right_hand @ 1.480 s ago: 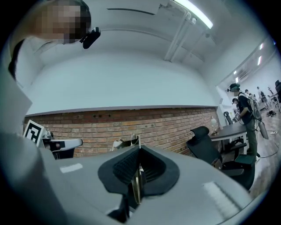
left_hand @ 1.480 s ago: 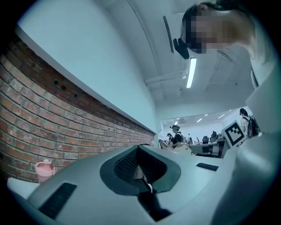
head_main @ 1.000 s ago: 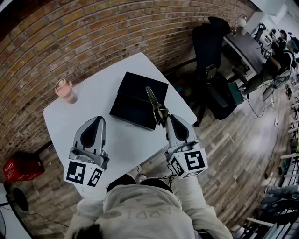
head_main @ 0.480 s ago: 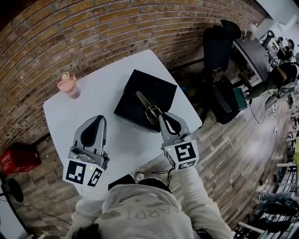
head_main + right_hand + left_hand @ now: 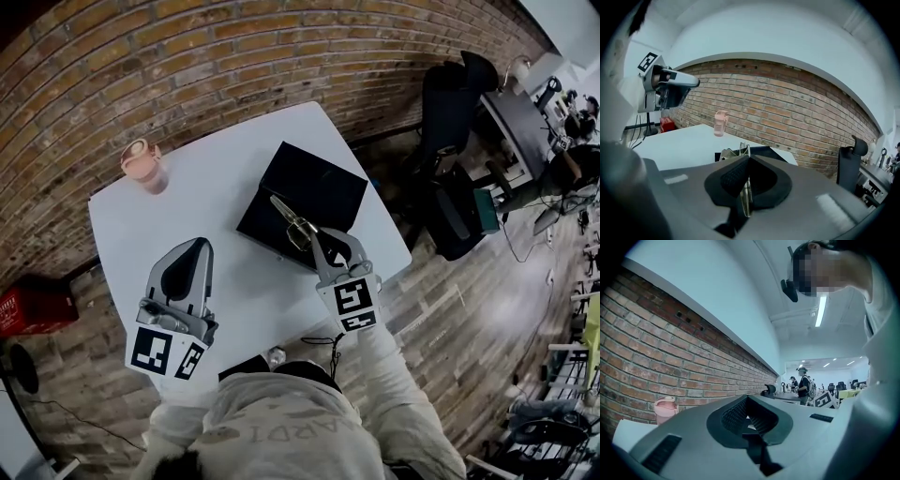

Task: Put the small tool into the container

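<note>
So the black container (image 5: 314, 187) sits on the white table (image 5: 187, 202), toward its far right side, and from the head view its inside is just one dark patch, so we can't tell what (if anything) is lying in it. The small tool (image 5: 292, 223), a shiny metal thing, isn't in there yet: it's pinched between the jaws of the right gripper (image 5: 317, 238) and sticks out over the near part of the box, tip pointing up-left. In the right gripper view we see the metal squeezed flat between the two black pads. The left gripper (image 5: 198, 243) hovers over the near-left of the table with its jaws pressed together and nothing between them. A pink bottle (image 5: 143, 166) stands upright at the far-left corner, well apart from the box. Compared with a second ago, the right gripper's marker cube (image 5: 348, 302) looks smaller in the head view and the tool tip now sits over the left part of the box rather than the middle; the left one hasn't really budged. Writing-wise, there's pale lettering on the person's sweatshirt (image 5: 281, 436), but it's upside down and we can't read it properly.
</note>
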A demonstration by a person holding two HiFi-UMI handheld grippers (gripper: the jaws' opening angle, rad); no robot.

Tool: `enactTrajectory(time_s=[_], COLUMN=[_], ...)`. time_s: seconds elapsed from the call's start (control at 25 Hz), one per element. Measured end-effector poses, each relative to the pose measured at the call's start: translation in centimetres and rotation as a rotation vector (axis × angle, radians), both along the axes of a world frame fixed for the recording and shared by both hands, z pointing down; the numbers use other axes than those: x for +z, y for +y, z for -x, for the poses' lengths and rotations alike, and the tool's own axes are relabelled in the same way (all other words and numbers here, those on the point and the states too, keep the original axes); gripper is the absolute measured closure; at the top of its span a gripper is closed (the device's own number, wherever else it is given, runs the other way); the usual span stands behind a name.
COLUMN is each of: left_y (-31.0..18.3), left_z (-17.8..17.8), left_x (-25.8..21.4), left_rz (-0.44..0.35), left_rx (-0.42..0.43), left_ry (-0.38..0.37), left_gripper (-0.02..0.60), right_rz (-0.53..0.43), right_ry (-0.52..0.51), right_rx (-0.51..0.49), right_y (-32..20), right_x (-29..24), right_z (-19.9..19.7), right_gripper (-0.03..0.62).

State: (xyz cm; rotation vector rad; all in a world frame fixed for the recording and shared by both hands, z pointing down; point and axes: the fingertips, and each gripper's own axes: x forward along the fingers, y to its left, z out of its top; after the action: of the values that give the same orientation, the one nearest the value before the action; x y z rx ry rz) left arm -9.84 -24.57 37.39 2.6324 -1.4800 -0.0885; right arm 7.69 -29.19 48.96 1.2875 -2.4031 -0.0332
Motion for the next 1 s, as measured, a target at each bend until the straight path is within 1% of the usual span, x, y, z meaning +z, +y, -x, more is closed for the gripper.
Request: enactTrajectory(time_s=[0.52,1.0], left_y=[-0.7,-1.3], left_z=[2.2,3.2], left_x=[1.8,2.8], left_rz=[0.043,0.065], left_rx=[-0.053,-0.082], left_ry=[0.004,-0.001], left_gripper=[0.577,0.577], right_rz=[0.07,0.13], right_ry=[0.21,0.307], right_rx=[-0.063,-0.076], right_y=[-2.1,-3.5], right_x=[6.0,9.1], right_z=[1.6,1.8], right_gripper=[0.583,0.582])
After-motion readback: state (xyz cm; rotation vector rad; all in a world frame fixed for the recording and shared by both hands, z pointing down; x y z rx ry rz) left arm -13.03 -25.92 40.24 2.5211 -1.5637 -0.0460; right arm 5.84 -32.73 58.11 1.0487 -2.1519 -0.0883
